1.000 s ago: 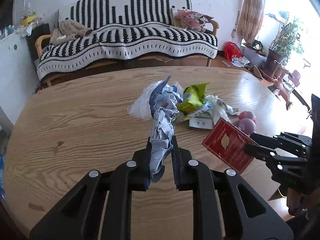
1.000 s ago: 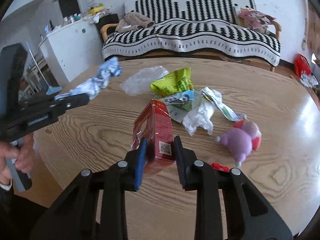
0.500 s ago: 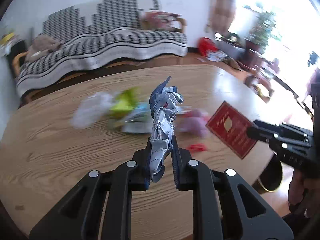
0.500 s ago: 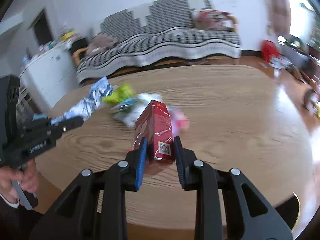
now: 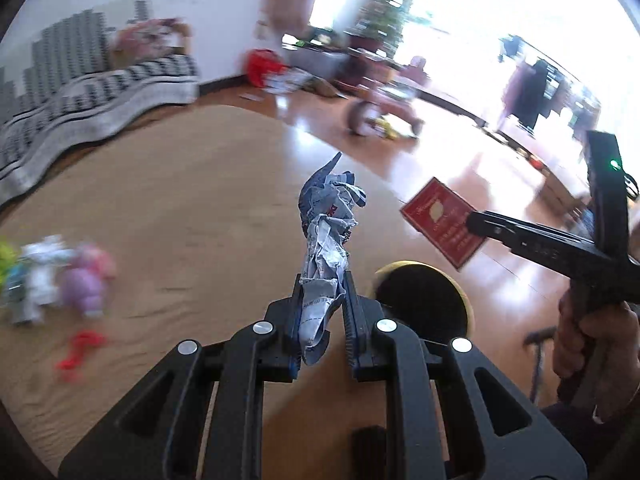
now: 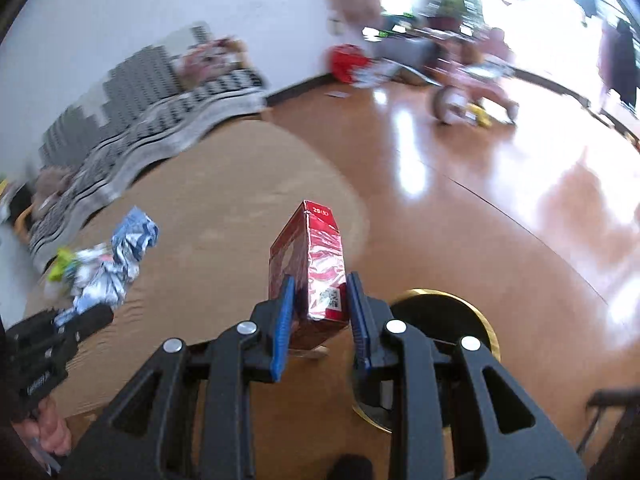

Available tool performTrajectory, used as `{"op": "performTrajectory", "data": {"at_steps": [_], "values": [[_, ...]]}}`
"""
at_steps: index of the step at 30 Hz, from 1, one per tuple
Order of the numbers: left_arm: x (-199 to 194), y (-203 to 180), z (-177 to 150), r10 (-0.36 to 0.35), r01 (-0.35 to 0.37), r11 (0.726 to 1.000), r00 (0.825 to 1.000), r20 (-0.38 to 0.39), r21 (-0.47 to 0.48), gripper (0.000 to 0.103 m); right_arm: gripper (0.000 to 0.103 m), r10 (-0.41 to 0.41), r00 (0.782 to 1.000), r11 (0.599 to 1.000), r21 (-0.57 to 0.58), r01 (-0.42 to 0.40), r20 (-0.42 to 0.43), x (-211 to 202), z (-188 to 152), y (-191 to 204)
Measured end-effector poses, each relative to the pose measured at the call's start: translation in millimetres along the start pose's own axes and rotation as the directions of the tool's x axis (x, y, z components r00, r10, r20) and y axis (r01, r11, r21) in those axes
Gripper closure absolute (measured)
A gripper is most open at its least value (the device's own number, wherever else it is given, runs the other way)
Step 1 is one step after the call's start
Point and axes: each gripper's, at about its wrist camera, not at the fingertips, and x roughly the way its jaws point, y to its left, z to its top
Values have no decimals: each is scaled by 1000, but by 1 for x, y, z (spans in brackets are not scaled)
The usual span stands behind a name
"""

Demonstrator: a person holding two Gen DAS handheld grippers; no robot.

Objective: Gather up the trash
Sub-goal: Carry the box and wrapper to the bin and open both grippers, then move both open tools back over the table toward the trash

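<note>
My left gripper [image 5: 322,316] is shut on a crumpled blue-and-white wrapper [image 5: 328,232], held upright above the wooden table's right end. My right gripper [image 6: 320,308] is shut on a red carton [image 6: 316,268]; from the left wrist view the carton [image 5: 442,220] hangs past the table edge. A round bin with a yellow rim and dark inside [image 5: 424,300] stands on the floor just beyond the table, below both grippers; it also shows in the right wrist view [image 6: 452,312]. The wrapper also shows in the right wrist view [image 6: 120,264].
Trash stays on the wooden table [image 5: 180,208]: a pink-purple toy [image 5: 86,280], white and green wrappers [image 5: 28,272] and a red scrap [image 5: 80,350]. A striped sofa [image 5: 92,92] stands behind. A pink tricycle [image 5: 384,108] sits on the glossy floor.
Both grippers have swung right with their loads, from over the trash pile to the table's right end. The bin on the floor has come into view below them.
</note>
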Motion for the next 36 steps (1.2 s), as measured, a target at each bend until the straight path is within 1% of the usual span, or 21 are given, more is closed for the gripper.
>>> {"op": "performTrajectory", "data": {"at_steps": [1, 4, 8, 11, 14, 16, 19, 25, 26, 27, 28, 29, 31, 33, 36], "values": [[11, -16, -1, -27, 28, 999, 1000, -16, 17, 87, 76, -28, 1000, 999, 26, 28, -10, -1, -5, -19], [41, -53, -7, -84, 89, 994, 995, -61, 69, 87, 76, -89, 995, 993, 75, 93, -53, 1, -18, -55], [73, -80, -17, -137, 148, 985, 983, -119, 93, 87, 76, -139, 982, 978, 136, 156, -128, 8, -30, -92], [95, -92, -24, -147, 165, 981, 976, -161, 106, 87, 76, -145, 977, 973, 156, 170, -159, 12, -33, -101], [108, -93, -25, -148, 170, 979, 971, -187, 109, 87, 76, -150, 974, 972, 154, 177, -171, 16, -36, -101], [117, -92, -23, -152, 175, 979, 969, -197, 103, 87, 76, -152, 972, 971, 157, 180, -178, 24, -30, -98], [125, -93, -22, -153, 177, 979, 967, -206, 103, 87, 76, -152, 972, 970, 160, 181, -177, 23, -29, -96], [130, -97, -20, -172, 197, 975, 962, -214, 100, 86, 76, -157, 972, 968, 169, 187, -177, 26, -27, -98], [131, -97, -19, -171, 196, 976, 962, -215, 101, 83, 75, -160, 971, 966, 174, 191, -177, 26, -27, -97], [131, -99, -22, -164, 189, 977, 962, -217, 100, 76, 60, -159, 971, 965, 179, 191, -177, 27, -26, -99], [131, -98, -22, -161, 186, 978, 962, -221, 97, 50, 47, -165, 970, 962, 188, 198, -176, 26, -25, -101], [129, -98, -22, -163, 185, 979, 964, -208, 91, 30, 31, -169, 973, 960, 198, 198, -158, 23, -24, -102], [124, -98, -20, -165, 184, 978, 971, -175, 97, 29, 31, -177, 976, 959, 199, 200, -128, 18, -22, -101], [122, -98, -18, -168, 187, 977, 971, -173, 101, 29, 31, -173, 976, 961, 194, 196, -131, 20, -22, -100], [116, -91, -14, -164, 178, 981, 974, -156, 80, 29, 31, -160, 978, 967, 180, 183, -133, 23, -20, -96]]}}
